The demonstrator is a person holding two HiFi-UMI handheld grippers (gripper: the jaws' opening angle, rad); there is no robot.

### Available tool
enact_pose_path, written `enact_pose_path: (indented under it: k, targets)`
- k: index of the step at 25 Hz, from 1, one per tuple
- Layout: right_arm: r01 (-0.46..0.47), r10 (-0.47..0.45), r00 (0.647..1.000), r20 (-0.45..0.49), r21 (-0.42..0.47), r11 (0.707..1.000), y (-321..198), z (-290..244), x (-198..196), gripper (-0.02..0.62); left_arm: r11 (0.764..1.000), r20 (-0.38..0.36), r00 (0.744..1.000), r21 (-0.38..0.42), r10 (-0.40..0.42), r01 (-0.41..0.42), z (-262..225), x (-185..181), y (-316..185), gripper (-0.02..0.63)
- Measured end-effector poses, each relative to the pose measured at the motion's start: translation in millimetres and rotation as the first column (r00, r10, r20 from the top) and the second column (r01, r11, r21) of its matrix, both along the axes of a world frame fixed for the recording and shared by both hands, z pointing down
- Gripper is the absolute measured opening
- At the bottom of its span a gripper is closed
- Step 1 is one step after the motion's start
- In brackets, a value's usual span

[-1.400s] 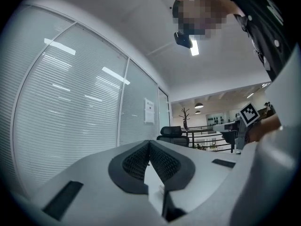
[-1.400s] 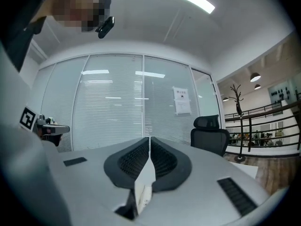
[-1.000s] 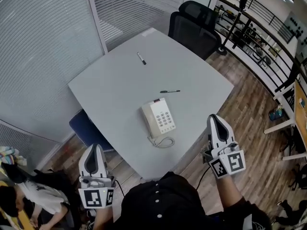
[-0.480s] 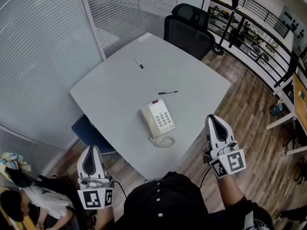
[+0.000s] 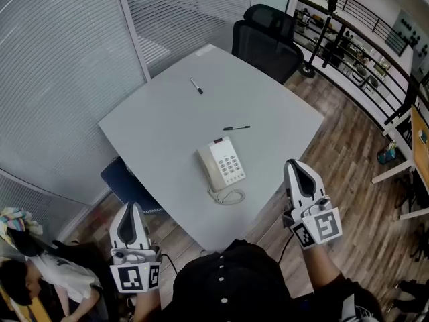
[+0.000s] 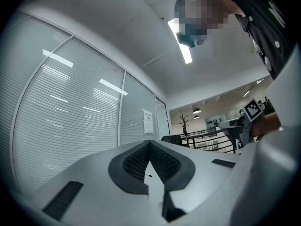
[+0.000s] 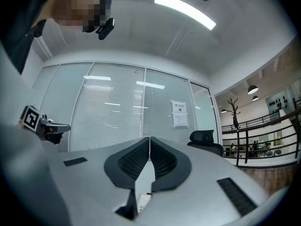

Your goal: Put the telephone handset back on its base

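A cream telephone (image 5: 222, 166) sits near the front of the grey table (image 5: 161, 126). Its handset (image 5: 207, 169) lies along the left side of the base, and the coiled cord (image 5: 226, 196) curls at its near end. My left gripper (image 5: 132, 207) hovers off the table's near-left edge, shut and empty. My right gripper (image 5: 295, 165) hangs off the near-right edge, level with the phone, also shut with nothing held. In the left gripper view the jaws of the left gripper (image 6: 149, 143) meet at their tips. In the right gripper view those of the right gripper (image 7: 149, 139) do the same.
Two pens lie on the table, one (image 5: 236, 128) just beyond the phone and one (image 5: 196, 86) further back. A black office chair (image 5: 268, 37) stands at the far corner, a blue chair (image 5: 124, 182) at the left edge. A person (image 5: 40, 274) sits low left.
Only the head view has shifted slightly. Both grippers stay where they were, shut, and the phone has not moved.
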State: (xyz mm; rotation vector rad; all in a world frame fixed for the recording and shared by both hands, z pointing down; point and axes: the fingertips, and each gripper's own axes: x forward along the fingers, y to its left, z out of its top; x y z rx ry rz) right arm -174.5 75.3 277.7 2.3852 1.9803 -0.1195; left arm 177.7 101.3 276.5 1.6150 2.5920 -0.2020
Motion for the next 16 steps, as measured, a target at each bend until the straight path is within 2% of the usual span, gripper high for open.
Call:
enact_pose_path:
  k: [16]
  targets:
    - [0.033, -0.033, 0.999, 0.002, 0.006, 0.999, 23.4, 7.5, 9.5, 0.030, 0.999, 0.009, 1.000, 0.024, -0.030, 0.030, 6.7, 7.1, 8.3, 0.014]
